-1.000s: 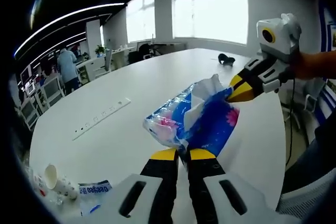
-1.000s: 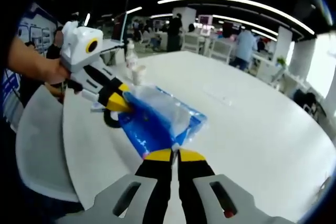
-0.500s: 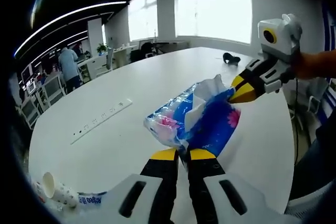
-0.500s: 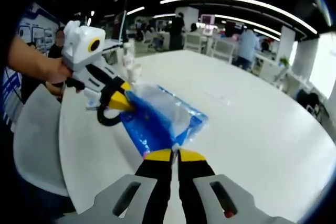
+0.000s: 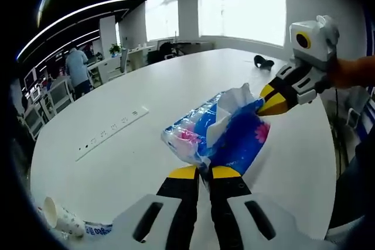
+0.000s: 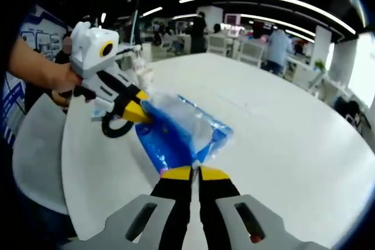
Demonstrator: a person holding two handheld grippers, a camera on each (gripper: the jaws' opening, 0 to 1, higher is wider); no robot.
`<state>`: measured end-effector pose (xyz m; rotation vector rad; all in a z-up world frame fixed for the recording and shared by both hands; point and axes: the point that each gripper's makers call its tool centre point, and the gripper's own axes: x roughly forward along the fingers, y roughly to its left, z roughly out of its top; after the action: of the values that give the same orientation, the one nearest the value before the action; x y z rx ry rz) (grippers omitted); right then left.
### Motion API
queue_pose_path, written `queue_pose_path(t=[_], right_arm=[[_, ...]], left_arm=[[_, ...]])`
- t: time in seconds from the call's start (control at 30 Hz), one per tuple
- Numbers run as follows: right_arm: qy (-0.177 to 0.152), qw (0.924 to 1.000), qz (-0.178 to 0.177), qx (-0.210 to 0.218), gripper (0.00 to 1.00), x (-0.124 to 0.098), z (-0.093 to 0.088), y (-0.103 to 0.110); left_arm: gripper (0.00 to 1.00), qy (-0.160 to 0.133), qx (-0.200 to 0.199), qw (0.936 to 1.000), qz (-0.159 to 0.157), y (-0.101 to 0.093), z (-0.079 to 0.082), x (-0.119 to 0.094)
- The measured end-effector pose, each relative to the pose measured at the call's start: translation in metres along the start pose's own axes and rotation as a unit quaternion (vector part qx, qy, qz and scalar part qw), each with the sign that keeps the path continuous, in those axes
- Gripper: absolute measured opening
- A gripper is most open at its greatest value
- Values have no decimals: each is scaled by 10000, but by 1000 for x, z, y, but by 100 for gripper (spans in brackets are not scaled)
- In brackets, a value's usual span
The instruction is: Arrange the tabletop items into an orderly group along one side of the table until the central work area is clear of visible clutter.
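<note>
Two grippers pinch one blue plastic tissue pack (image 5: pixel 220 136) between them, and it hangs above the white table (image 5: pixel 146 103) rather than lying on it. In the left gripper view, the left gripper (image 5: pixel 204 172) has its yellow-tipped jaws drawn together on the near edge of the pack, while the right gripper (image 5: pixel 265 105) comes in from the right and bites the far corner, just beside a tuft of white tissue (image 5: pixel 229 102) that sticks out of the wrapper. In the right gripper view the same pack (image 6: pixel 176 136) is stretched the other way (its clear, crinkled end toward the left gripper (image 6: pixel 142 116)), with the right gripper (image 6: pixel 190 173) clamped narrow on the near corner and a person's hand (image 6: pixel 55 80) gripping the left tool's handle. A black loop of cable (image 6: pixel 116 128) hangs under that tool. Farther out on the table, the left gripper view shows a flush power strip (image 5: pixel 111 132), a paper cup (image 5: pixel 60 217) on its side beside a blue-lettered wrapper (image 5: pixel 98 228) at the near edge, and a small dark object (image 5: pixel 263 61) at the far end, too small to identify.
</note>
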<state>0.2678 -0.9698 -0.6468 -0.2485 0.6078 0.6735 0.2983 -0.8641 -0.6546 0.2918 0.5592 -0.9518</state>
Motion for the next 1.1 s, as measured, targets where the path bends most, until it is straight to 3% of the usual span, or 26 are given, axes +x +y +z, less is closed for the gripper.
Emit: queue_pose_path(t=[0.5,1.1], right_arm=[[82,9999,134,23,1,23,-10,-17],[218,9996,82,187,2,49,-29,-32]], left_arm=[[4,164,-324,9992,144,15,-11,25],[3,399,-377,9984,163,27,-28,54]])
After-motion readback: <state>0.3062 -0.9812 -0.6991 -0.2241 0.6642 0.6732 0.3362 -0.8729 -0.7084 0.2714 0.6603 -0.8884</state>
